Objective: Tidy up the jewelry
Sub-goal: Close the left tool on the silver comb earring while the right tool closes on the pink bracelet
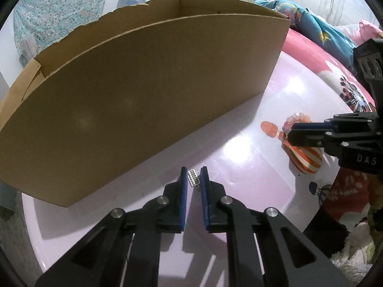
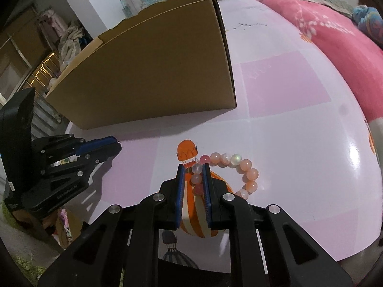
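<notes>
A small silver jewelled piece (image 1: 193, 179) lies on the pink table between the fingertips of my left gripper (image 1: 193, 175), whose jaws stand open around it, not touching. A pink bead bracelet (image 2: 241, 167) lies on the table over a printed orange balloon. My right gripper (image 2: 193, 174) straddles one side of the bracelet, jaws open with beads between the pads. The bracelet also shows in the left wrist view (image 1: 295, 119), partly hidden by the right gripper (image 1: 290, 132). The left gripper shows in the right wrist view (image 2: 118, 144).
A large open cardboard box (image 1: 143, 91) stands on the table (image 2: 299, 131) just behind both grippers; it also shows in the right wrist view (image 2: 155, 71). A pink blanket (image 2: 323, 31) lies at the far right. The table's near edge is close.
</notes>
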